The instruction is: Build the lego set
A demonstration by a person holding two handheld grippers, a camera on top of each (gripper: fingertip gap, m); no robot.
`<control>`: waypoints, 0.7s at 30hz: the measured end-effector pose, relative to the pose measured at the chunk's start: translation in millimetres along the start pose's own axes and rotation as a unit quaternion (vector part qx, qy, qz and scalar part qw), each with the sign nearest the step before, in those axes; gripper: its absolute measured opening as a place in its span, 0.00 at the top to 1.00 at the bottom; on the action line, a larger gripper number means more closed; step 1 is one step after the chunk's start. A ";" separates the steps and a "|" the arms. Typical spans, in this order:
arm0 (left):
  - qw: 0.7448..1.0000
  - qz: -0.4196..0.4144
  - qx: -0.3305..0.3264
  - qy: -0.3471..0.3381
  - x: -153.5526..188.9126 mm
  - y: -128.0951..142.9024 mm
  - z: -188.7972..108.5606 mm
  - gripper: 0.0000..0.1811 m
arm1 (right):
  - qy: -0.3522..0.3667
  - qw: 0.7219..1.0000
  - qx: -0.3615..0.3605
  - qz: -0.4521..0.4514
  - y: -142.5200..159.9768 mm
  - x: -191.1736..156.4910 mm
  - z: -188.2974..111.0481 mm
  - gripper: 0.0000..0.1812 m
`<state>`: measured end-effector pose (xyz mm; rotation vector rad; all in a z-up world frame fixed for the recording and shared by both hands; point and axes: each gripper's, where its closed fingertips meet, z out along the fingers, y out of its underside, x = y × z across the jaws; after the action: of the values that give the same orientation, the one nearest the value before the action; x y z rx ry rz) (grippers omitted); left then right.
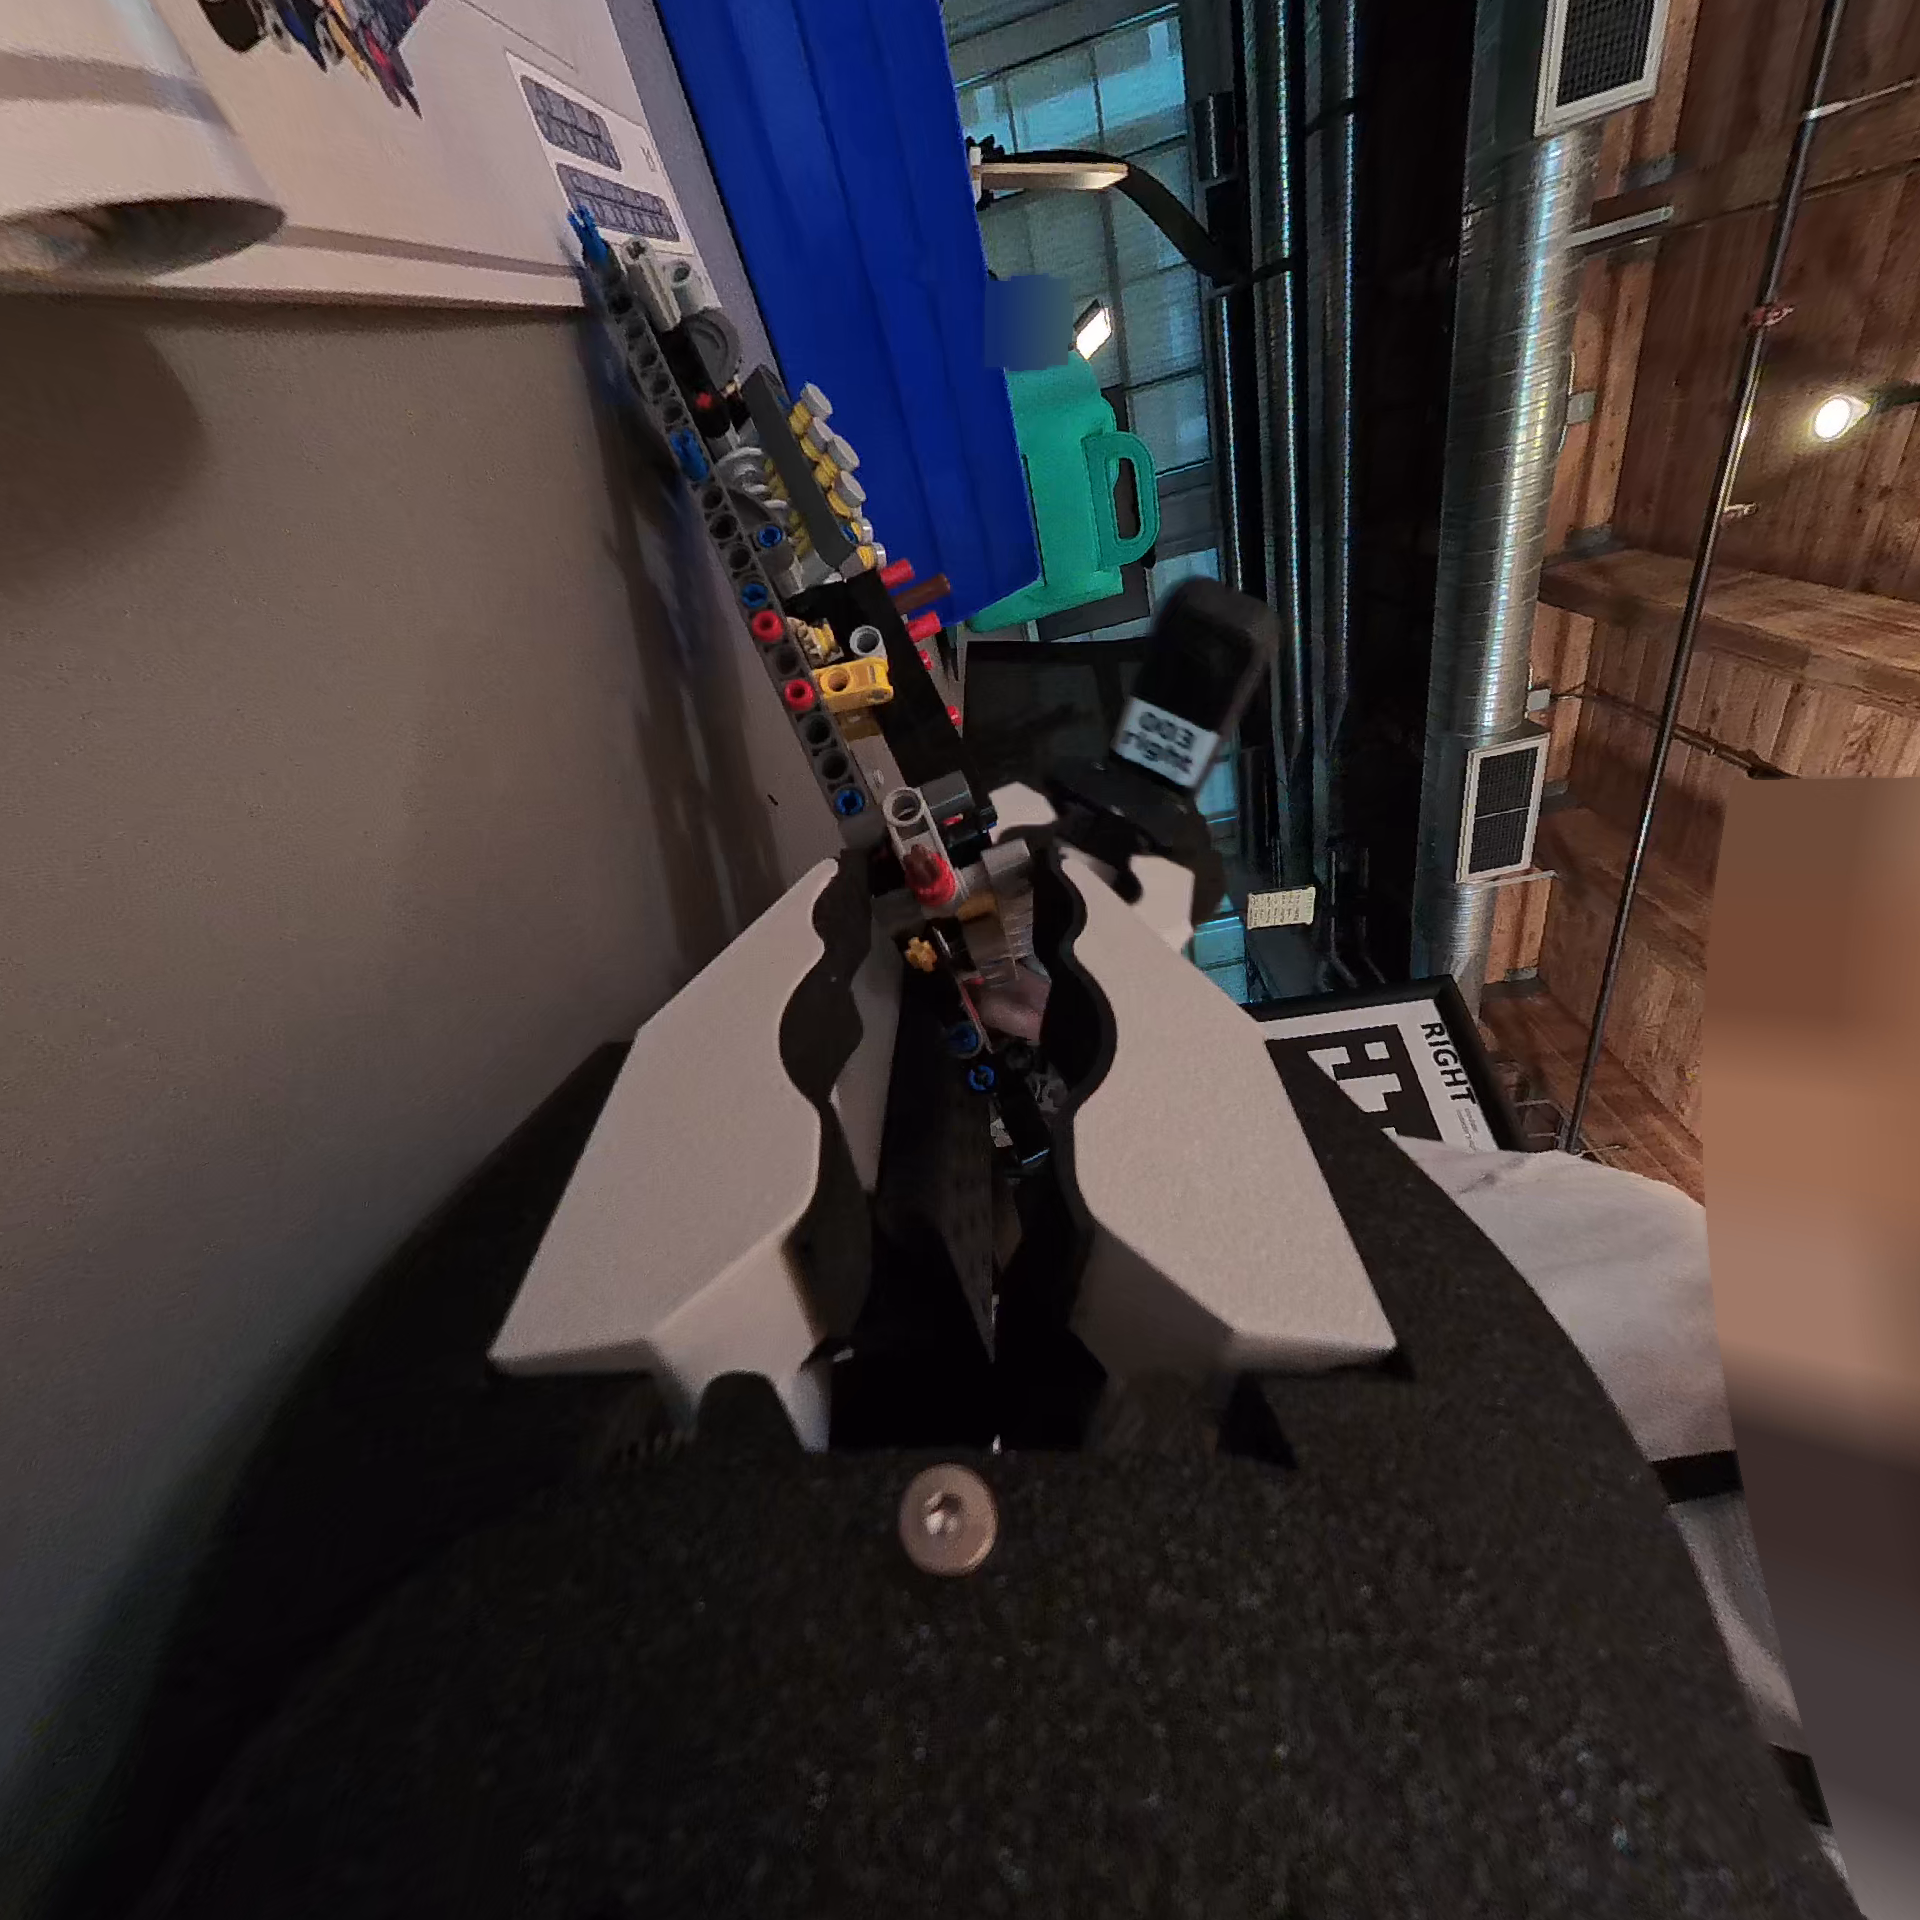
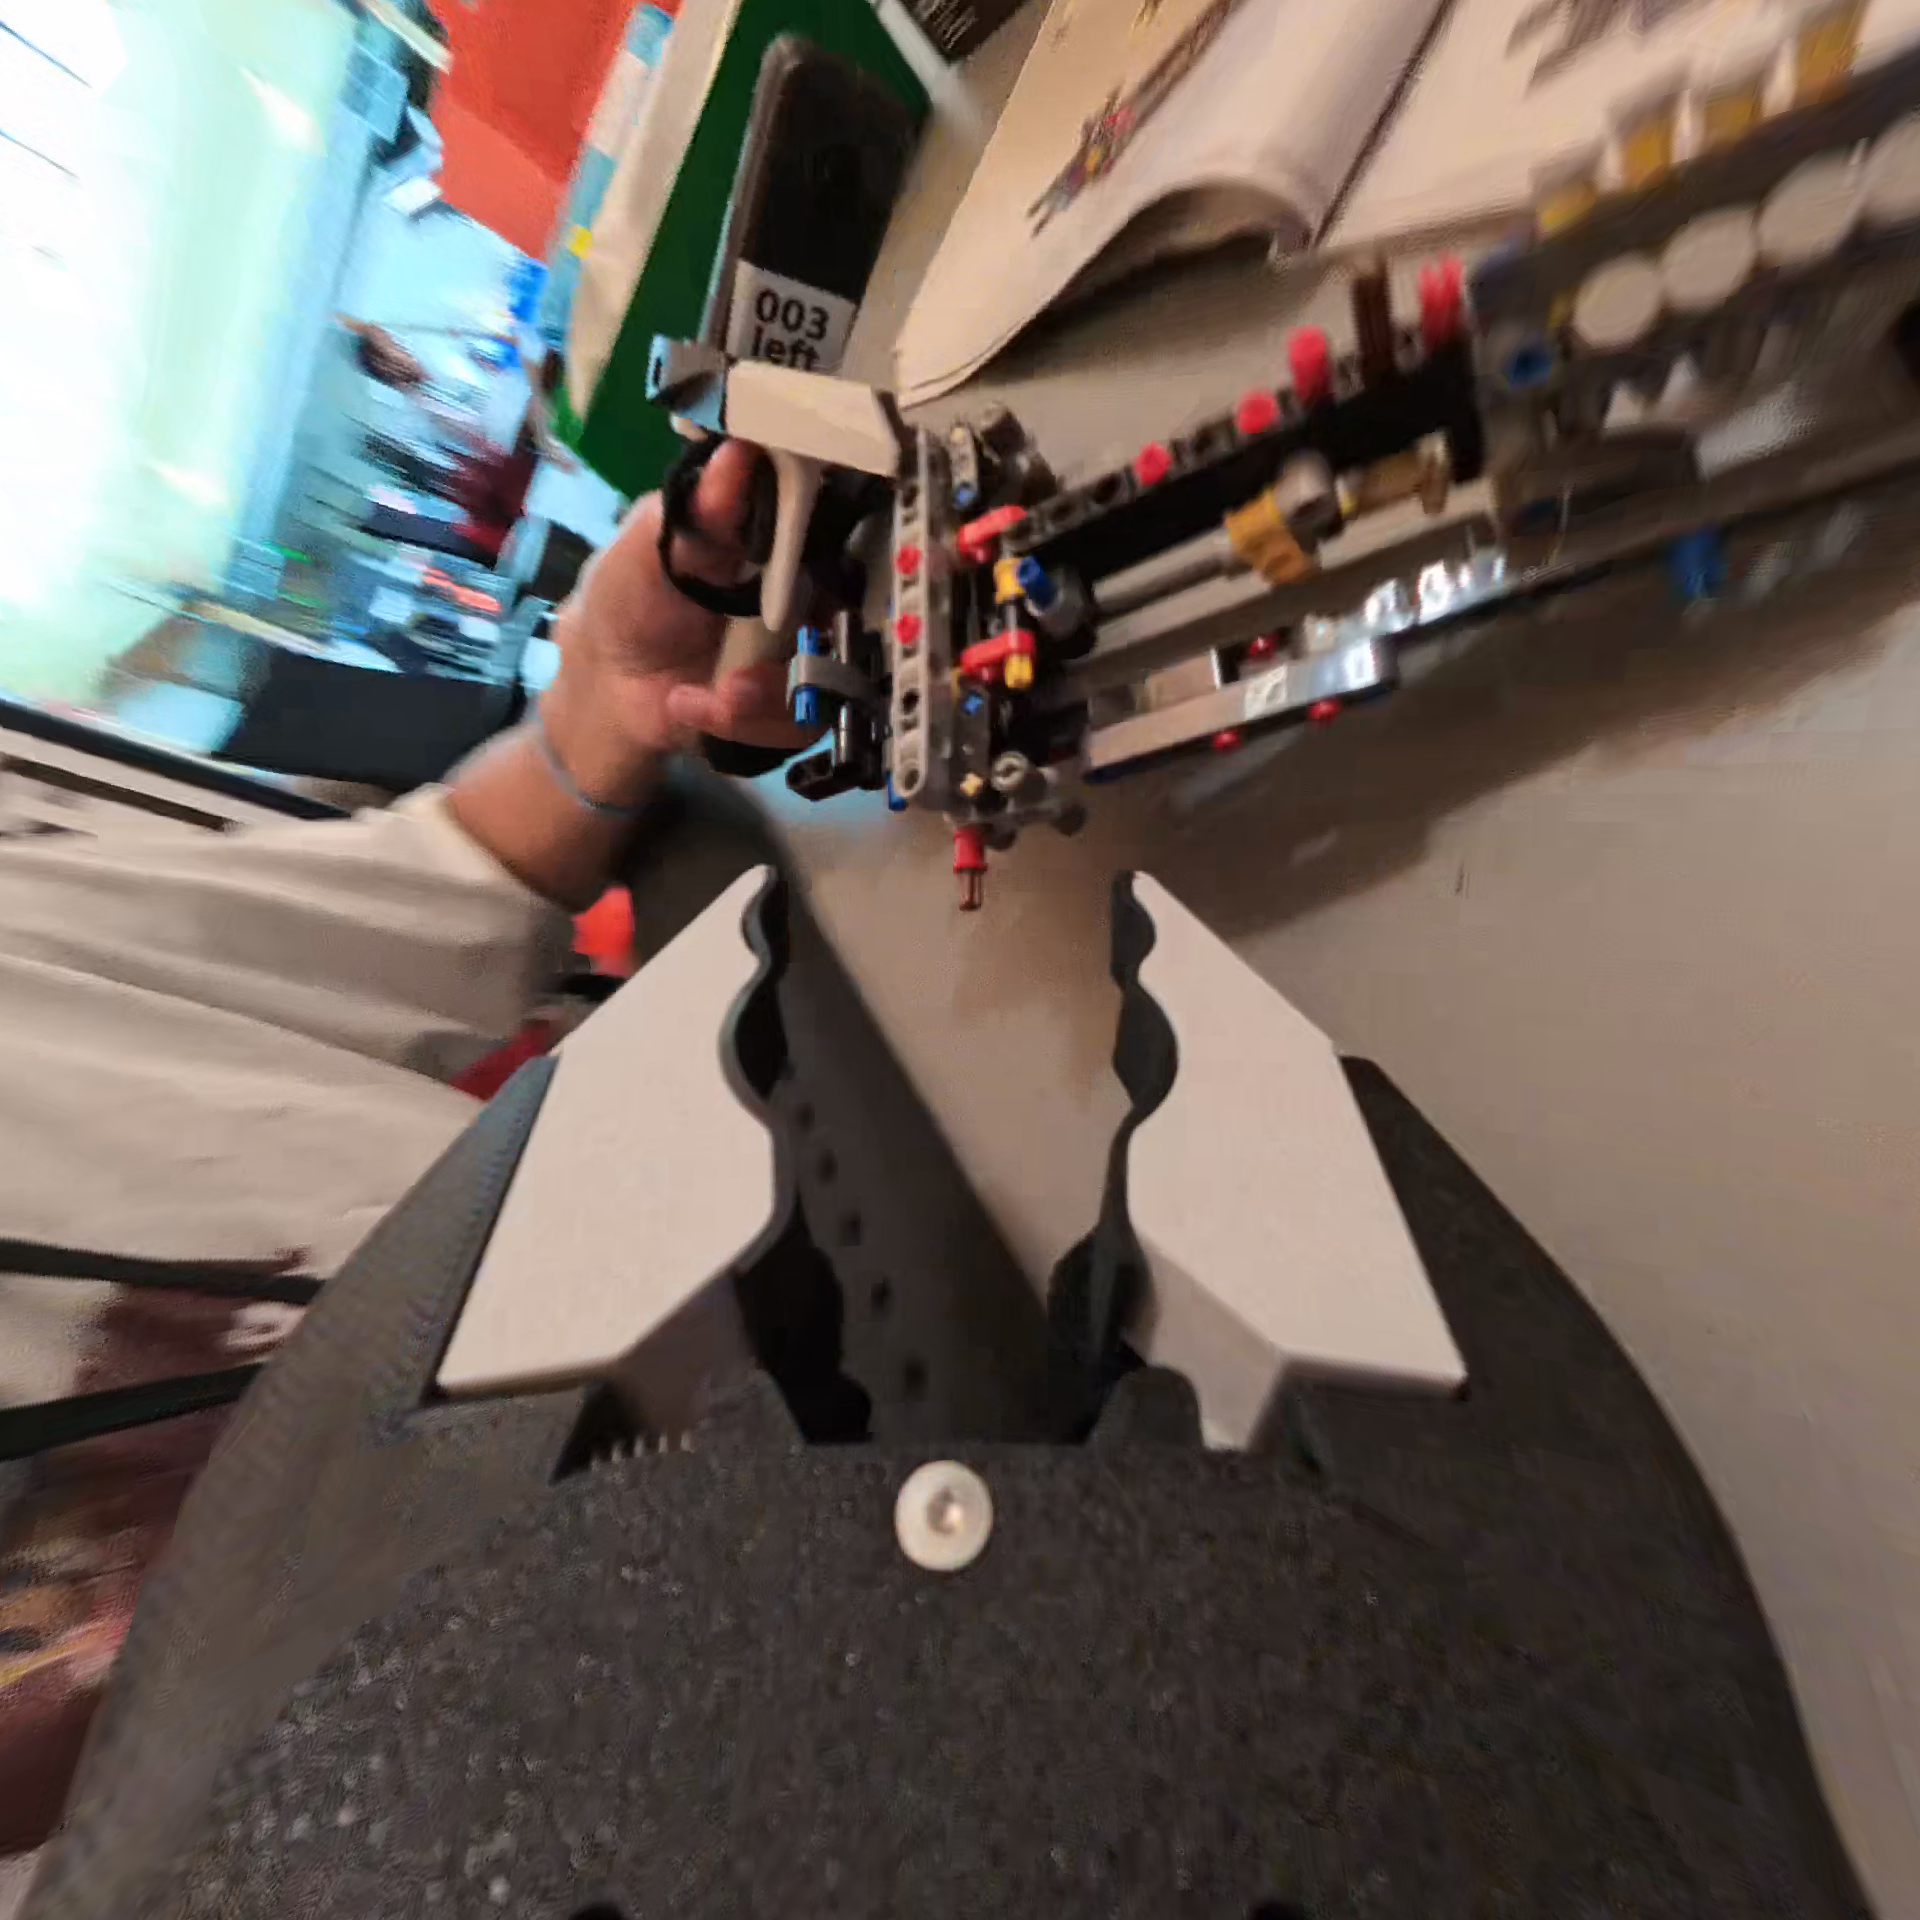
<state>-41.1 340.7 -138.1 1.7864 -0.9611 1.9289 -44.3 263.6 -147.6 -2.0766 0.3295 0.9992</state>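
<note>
The left gripper (image 1: 951,914) has its jaws pinching the near end of the long grey and black Lego Technic assembly (image 1: 769,582), studded with red, blue and yellow pins, which lies along the beige surface (image 1: 343,831). The right gripper (image 2: 951,894) hovers just short of the assembly's red pin (image 2: 968,847), jaws spread. An open instruction booklet (image 2: 1143,177) lies at the far side.

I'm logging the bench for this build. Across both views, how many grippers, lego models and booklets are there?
grippers: 2 (left gripper shut on the model, right gripper open)
lego model: 1
booklet: 1
total: 4
</note>
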 end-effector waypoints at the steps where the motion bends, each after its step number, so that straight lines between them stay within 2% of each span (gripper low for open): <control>1: 1.000 0.001 0.000 0.000 0.4 -0.2 -0.9 0.84 | -0.027 0.999 -0.013 0.038 1.2 1.3 2.8 0.66; 5: 1.000 -0.005 -0.009 0.014 3.0 1.9 -3.4 0.84 | -0.156 0.972 -0.043 0.172 -6.7 -13.0 13.5 0.68; 9: 1.000 -0.012 0.003 0.012 -1.0 -3.1 -10.2 0.84 | -0.229 0.929 -0.047 0.286 -13.6 -14.9 23.5 0.71; 13: 0.999 -0.029 0.020 0.012 -5.3 -7.4 -16.9 0.84 | -0.229 0.919 -0.033 0.321 -17.8 -14.5 33.2 0.72; 17: 0.997 -0.056 0.038 0.031 -2.2 -9.6 -17.9 0.84 | -0.195 0.921 -0.047 0.335 -5.1 -12.6 35.5 0.69; 21: 0.995 -0.073 0.037 0.051 4.6 -7.0 -14.3 0.84 | -0.214 0.905 -0.015 0.368 -16.2 -16.4 30.8 0.63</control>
<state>-47.8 354.4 -131.6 1.7274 -0.7124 1.9655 -63.3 295.7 -138.1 -1.6931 0.9042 1.8724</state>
